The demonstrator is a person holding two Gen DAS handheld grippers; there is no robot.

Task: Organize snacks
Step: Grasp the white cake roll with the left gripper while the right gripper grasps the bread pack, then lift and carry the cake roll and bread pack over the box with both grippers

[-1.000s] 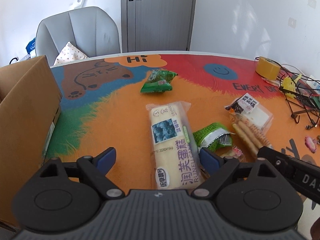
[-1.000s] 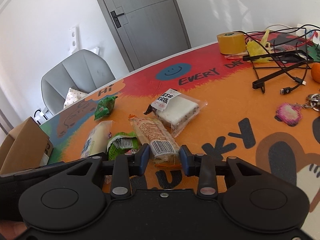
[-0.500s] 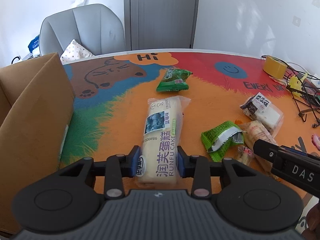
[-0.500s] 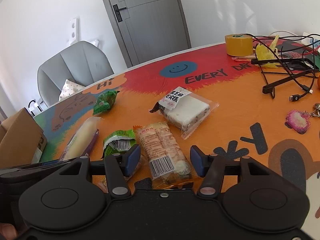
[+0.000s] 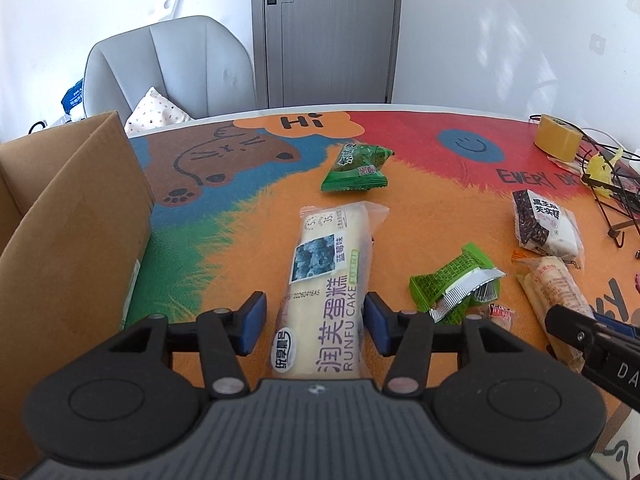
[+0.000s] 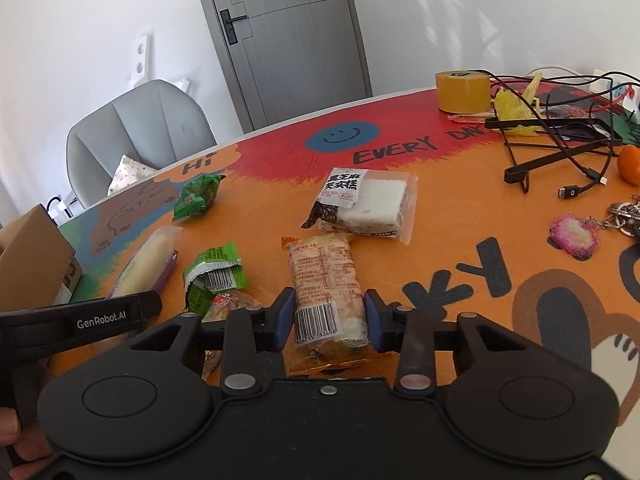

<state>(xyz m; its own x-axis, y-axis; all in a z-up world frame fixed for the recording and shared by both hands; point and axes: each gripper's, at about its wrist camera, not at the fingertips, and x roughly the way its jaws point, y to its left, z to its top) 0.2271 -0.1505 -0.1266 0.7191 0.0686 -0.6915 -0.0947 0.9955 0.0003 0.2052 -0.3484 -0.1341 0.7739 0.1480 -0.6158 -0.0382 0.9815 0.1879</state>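
Currently both grippers straddle snack packs lying on the printed table [image 5: 248, 216].

Left gripper [image 5: 314, 330]: jaws parted, clear gap on one side of the "RUNFU CAKE" pack [image 5: 328, 284], long axis running away from the camera. Right gripper [image 6: 326, 320]: pads close against the barcoded orange wrapper [image 6: 326, 284]; grip unconfirmed. Table print reads "Hi", "EVERY DAY". Cardboard box [image 5: 60, 240] at left; grey chair [image 5: 172, 68], door [image 5: 326, 32] behind.

Six wrapped snacks: two green packets [image 5: 355, 168] [image 5: 452, 282], one long cake [image 5: 326, 285], one biscuit pack [image 6: 326, 276], one sesame cake [image 6: 366, 203], one tiny packet [image 5: 500, 313] (partly hidden). One cardboard box [image 5: 60, 240], one tape roll [image 6: 463, 91], one chair [image 5: 168, 72].
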